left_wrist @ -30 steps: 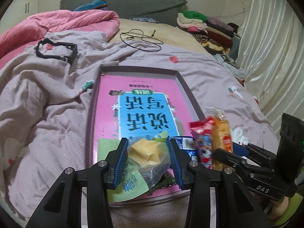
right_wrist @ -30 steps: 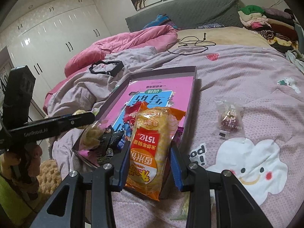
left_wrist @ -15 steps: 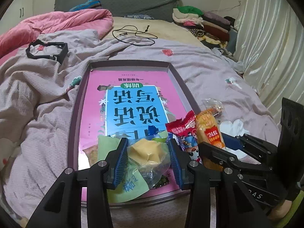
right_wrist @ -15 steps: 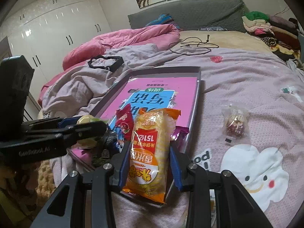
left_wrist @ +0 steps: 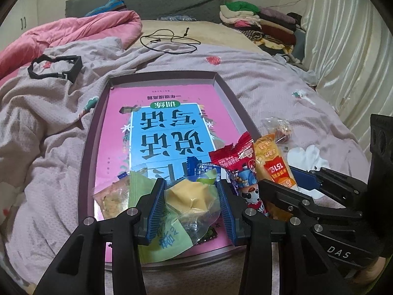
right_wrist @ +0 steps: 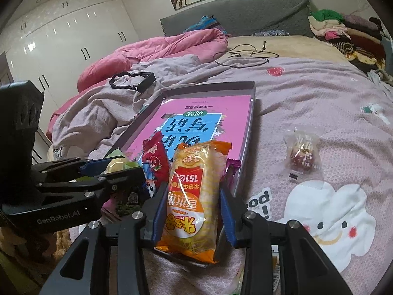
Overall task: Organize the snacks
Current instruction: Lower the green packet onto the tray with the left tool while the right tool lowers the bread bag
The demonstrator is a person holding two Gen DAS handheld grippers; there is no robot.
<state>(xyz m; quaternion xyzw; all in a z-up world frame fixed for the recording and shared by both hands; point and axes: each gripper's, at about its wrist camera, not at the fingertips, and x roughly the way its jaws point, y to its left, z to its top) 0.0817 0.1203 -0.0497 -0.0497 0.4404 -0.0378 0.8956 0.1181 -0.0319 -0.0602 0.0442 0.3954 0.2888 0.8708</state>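
Note:
A shallow purple tray (left_wrist: pixel 222 84) lies on the bed with a pink and blue book in it. My left gripper (left_wrist: pixel 190 198) is shut on a clear packet with a yellow snack (left_wrist: pixel 191 196) over the tray's near end. My right gripper (right_wrist: pixel 194 196) is shut on an orange rice-snack bag (right_wrist: pixel 194 186) at the tray's right near edge; the bag also shows in the left wrist view (left_wrist: pixel 272 162). A red packet (left_wrist: pixel 235 162), a green packet (left_wrist: pixel 167 243) and others lie in the tray. A small clear packet with a red sweet (right_wrist: pixel 303 154) lies on the sheet right of the tray.
A black plastic frame (left_wrist: pixel 55 67) and a black cable (left_wrist: pixel 167 41) lie on the bed beyond the tray. A pink quilt (left_wrist: pixel 73 29) is at the back left, folded clothes (left_wrist: pixel 255 19) at the back right, a curtain (left_wrist: pixel 348 49) on the right.
My right gripper has carried the orange bag left, toward the tray's near right corner, close beside the left gripper. The left gripper has kept its hold and pulled back slightly.

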